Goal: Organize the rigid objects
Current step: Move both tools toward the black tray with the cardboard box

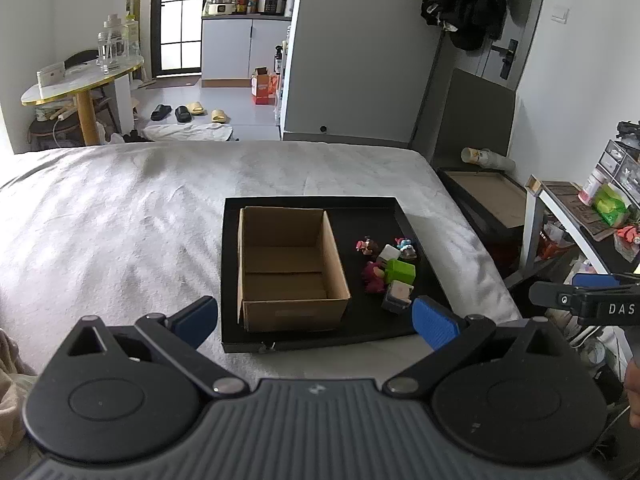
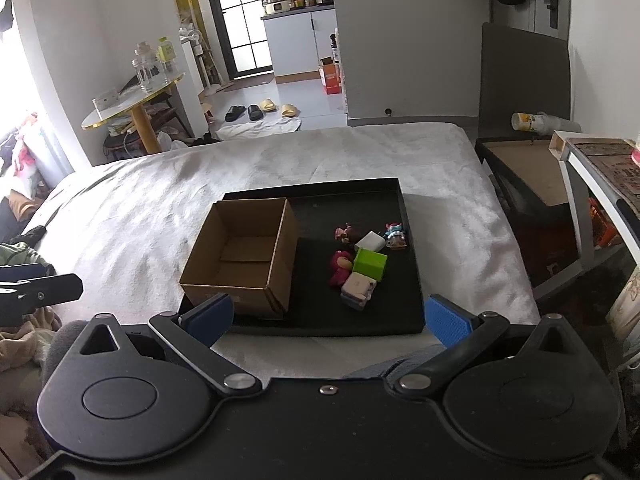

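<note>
Both tongs, the left gripper (image 1: 316,320) and right gripper (image 2: 328,316), hover wide and empty short of the black tray (image 2: 412,280), where the small toys (image 2: 362,264), probably light, hard and slick, sit ahead-right beside the cardboard box (image 2: 240,248), best pinched across flat sides.

Both the left gripper (image 1: 316,320) and the right gripper (image 2: 328,318) have black linkage arms, round black hubs, silver pivot screws and blue ribbed pads (image 1: 435,322).
</note>
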Demonstrator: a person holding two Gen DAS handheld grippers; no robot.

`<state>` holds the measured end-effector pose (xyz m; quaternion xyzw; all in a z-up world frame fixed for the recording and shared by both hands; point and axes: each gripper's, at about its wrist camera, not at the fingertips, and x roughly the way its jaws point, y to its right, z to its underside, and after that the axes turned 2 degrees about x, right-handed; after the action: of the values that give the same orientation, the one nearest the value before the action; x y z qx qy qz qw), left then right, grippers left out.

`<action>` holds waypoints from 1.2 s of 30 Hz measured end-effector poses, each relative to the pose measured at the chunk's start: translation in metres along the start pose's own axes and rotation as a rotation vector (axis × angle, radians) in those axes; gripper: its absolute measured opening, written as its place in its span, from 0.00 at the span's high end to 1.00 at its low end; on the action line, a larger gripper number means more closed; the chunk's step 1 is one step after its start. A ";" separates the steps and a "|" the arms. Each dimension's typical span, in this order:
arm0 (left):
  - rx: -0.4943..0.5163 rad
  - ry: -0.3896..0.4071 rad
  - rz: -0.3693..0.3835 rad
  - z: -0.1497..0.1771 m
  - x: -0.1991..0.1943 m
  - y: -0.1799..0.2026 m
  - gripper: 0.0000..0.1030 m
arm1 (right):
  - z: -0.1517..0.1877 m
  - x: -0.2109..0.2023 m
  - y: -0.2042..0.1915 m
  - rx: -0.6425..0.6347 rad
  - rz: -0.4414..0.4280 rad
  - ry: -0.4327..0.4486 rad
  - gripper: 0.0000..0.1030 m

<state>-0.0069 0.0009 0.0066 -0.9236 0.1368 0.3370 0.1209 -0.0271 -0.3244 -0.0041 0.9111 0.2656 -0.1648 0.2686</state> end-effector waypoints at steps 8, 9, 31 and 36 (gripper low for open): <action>0.077 -0.003 0.035 -0.001 0.002 0.003 0.00 | 0.001 -0.002 0.005 0.016 0.008 -0.006 0.00; 0.078 -0.004 0.033 -0.002 0.002 0.003 0.00 | 0.001 -0.002 0.006 0.017 0.007 -0.006 0.00; 0.190 -0.030 0.055 -0.006 0.016 -0.007 0.00 | 0.002 0.003 0.011 0.034 0.015 -0.050 0.00; 0.193 -0.030 0.054 -0.010 0.024 -0.009 0.00 | 0.002 0.012 0.018 0.053 0.020 -0.069 0.00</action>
<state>0.0194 0.0018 -0.0002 -0.8986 0.1915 0.3389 0.2023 -0.0074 -0.3332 -0.0042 0.9143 0.2424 -0.2004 0.2552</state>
